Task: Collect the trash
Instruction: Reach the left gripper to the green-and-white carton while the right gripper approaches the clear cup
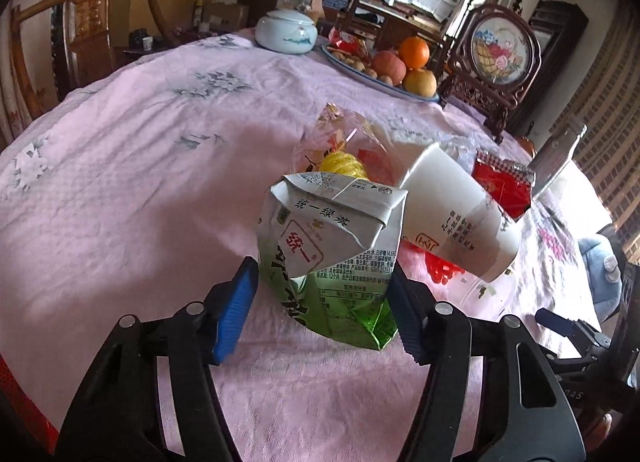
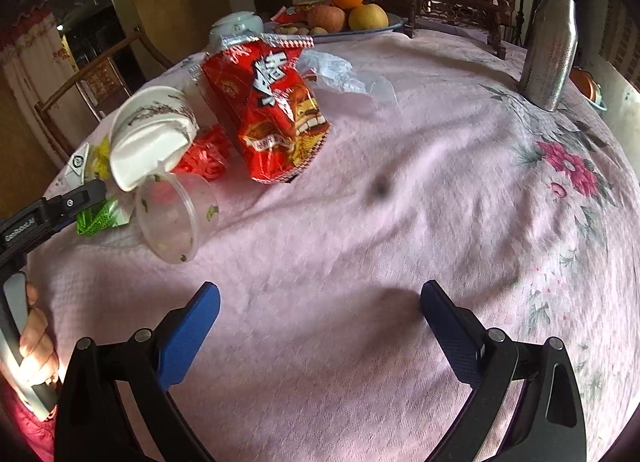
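Observation:
A crumpled green-and-white tea carton (image 1: pixel 328 246) stands on the pink tablecloth (image 1: pixel 140 181). My left gripper (image 1: pixel 322 268) is shut on it, one blue pad against each side. Behind the carton lie a white paper cup (image 1: pixel 452 209) on its side, a red snack bag (image 1: pixel 504 181), red netting (image 1: pixel 436 266) and a cellophane bag with something yellow (image 1: pixel 344 157). In the right wrist view my right gripper (image 2: pixel 320 286) hangs open over bare cloth. To its upper left are the red snack bag (image 2: pixel 268 101), the paper cup (image 2: pixel 152 133) and a clear plastic cup (image 2: pixel 172 213).
A fruit plate (image 1: pixel 344 65) and a white lidded jar (image 1: pixel 286 31) sit at the table's far side, near a framed embroidery screen (image 1: pixel 500 49). A metal flask (image 2: pixel 550 41) stands far right. A wooden chair (image 1: pixel 80 21) is behind the table. A hand (image 2: pixel 36 342) grips the left handle.

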The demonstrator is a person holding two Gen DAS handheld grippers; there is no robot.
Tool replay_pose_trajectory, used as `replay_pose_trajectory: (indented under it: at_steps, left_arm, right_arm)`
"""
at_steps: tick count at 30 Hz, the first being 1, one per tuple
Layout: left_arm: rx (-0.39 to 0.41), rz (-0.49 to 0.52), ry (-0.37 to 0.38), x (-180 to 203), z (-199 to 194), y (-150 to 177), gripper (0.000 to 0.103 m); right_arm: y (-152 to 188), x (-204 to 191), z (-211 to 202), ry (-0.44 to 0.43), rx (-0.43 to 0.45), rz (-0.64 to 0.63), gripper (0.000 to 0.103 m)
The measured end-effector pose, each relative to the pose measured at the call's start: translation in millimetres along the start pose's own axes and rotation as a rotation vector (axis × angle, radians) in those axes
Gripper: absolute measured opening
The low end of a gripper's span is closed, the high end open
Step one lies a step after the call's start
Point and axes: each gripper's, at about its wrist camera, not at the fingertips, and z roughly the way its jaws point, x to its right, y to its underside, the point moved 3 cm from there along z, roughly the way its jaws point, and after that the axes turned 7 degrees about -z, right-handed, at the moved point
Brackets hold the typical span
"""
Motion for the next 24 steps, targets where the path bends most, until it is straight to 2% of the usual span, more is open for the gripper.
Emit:
replay_pose_trajectory:
  at_steps: [4, 7, 10, 12, 13, 15, 17, 18, 19, 20, 21, 24]
  left_arm:
    - [0.028, -0.014, 0.007, -2, -6, 0, 0.059]
    - [-0.014, -0.018, 0.035, -5, 0, 0, 0.059]
    - [-0.074, -0.069, 0.064, -13, 10, 0, 0.064]
    - [-0.113, -0.118, 0.080, -22, 16, 2, 0.071]
    - [-0.114, -0.147, 0.113, -26, 16, 0, 0.073]
    - [-0.109, -0.168, 0.137, -30, 16, 0, 0.074]
    - [-0.108, -0.154, 0.130, -27, 16, 1, 0.075]
    - [-0.108, -0.144, 0.124, -25, 17, 0, 0.076]
    - [-0.109, -0.139, 0.124, -25, 18, 0, 0.077]
    - [-0.110, -0.137, 0.127, -24, 18, 0, 0.078]
    - [-0.110, -0.139, 0.131, -25, 18, 0, 0.079]
    - [-0.107, -0.153, 0.147, -28, 17, -1, 0.079]
  right_arm:
    - [-1, -8, -17, -0.005, 0.094, -0.049, 0.098]
    - [-2, -26, -24, 0.025, 0.124, -0.118, 0.098]
    - [-7, -52, -25, -0.015, 0.129, -0.171, 0.098]
    - [-16, -65, -19, -0.045, 0.121, -0.182, 0.098]
    - [-20, -72, -13, -0.053, 0.109, -0.192, 0.098]
    - [-28, -82, 1, -0.038, 0.075, -0.213, 0.097]
    - [-32, -88, 15, 0.000, 0.046, -0.220, 0.097]
    - [-32, -90, 20, 0.017, 0.028, -0.221, 0.095]
    - [-34, -87, 21, 0.038, 0.032, -0.208, 0.084]
    - [-34, -81, 21, 0.050, 0.033, -0.178, 0.063]
    - [-34, -70, 21, 0.040, 0.033, -0.126, 0.055]
    - [-32, -34, 9, -0.024, 0.100, 0.025, 0.055]
